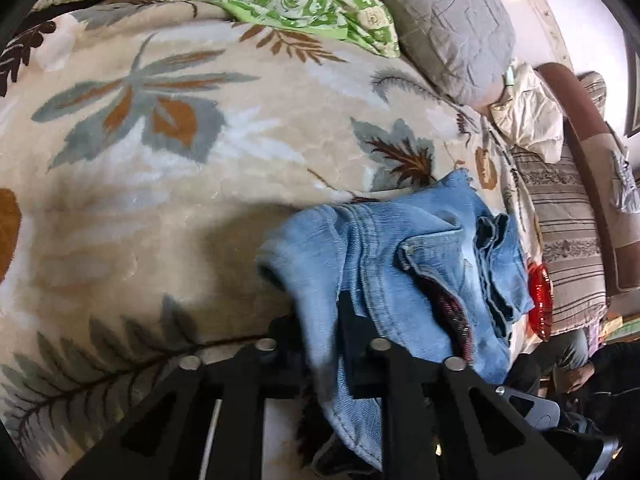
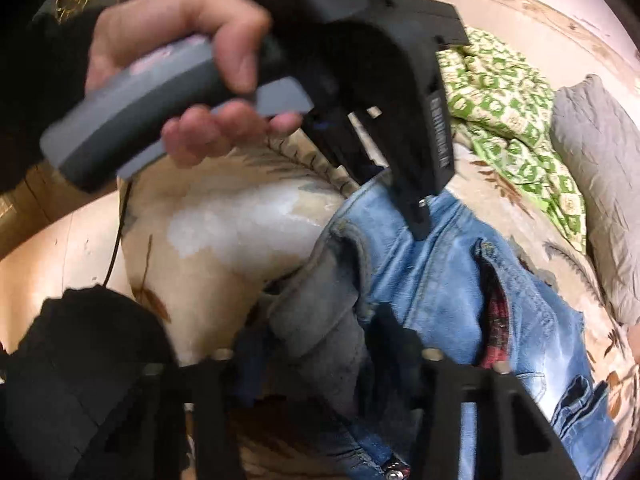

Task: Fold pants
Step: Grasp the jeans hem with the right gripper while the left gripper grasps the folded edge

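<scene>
Light blue jeans [image 1: 420,248] lie crumpled on a floral blanket [image 1: 160,160], showing a red plaid lining in an opening. My left gripper [image 1: 320,328] is shut on a fold of denim at the pile's near left edge, and the cloth runs down between its black fingers. In the right wrist view a hand [image 2: 180,60] holds that left gripper [image 2: 418,224], its tip down on the jeans [image 2: 440,280]. My right gripper [image 2: 324,340] pinches a thick greyish-blue fold of the jeans that fills the gap between its fingers. This view is blurred.
A green patterned quilt [image 1: 300,0] and a grey pillow [image 1: 448,20] lie at the far side of the bed. A cream garment [image 1: 528,120], a striped cushion [image 1: 568,240] and a red shiny object [image 1: 540,296] sit to the right of the jeans.
</scene>
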`<action>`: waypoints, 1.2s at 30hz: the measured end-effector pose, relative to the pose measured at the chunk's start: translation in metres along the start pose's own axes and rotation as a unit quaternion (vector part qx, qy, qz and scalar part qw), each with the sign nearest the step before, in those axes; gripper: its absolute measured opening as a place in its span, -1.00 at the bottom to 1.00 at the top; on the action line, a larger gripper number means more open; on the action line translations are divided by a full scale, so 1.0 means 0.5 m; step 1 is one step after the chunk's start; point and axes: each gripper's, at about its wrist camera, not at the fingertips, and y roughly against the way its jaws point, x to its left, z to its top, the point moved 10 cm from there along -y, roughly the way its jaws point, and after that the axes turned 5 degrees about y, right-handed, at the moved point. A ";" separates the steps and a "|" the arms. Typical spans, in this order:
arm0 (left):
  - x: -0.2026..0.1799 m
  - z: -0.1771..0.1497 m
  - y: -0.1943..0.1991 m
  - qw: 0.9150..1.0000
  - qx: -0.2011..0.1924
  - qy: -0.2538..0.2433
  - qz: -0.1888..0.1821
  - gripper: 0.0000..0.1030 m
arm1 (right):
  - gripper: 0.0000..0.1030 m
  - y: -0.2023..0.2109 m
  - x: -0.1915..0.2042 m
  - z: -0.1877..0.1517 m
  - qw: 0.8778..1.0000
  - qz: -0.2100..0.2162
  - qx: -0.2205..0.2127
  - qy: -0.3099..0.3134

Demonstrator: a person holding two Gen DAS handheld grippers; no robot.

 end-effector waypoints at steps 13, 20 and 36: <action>-0.151 0.007 0.100 0.996 -0.053 -0.058 -0.029 -0.77 | -0.36 0.104 -0.084 0.016 0.991 0.039 -0.072 -0.106; -0.440 0.012 0.053 0.983 -0.030 -0.176 -0.045 -0.77 | -0.42 0.281 -0.221 -0.069 0.964 0.011 -0.150 -0.219; -0.700 -0.008 -0.348 0.968 0.111 -0.222 0.031 -0.75 | -0.52 0.347 -0.481 -0.487 0.828 -0.034 -0.161 -0.536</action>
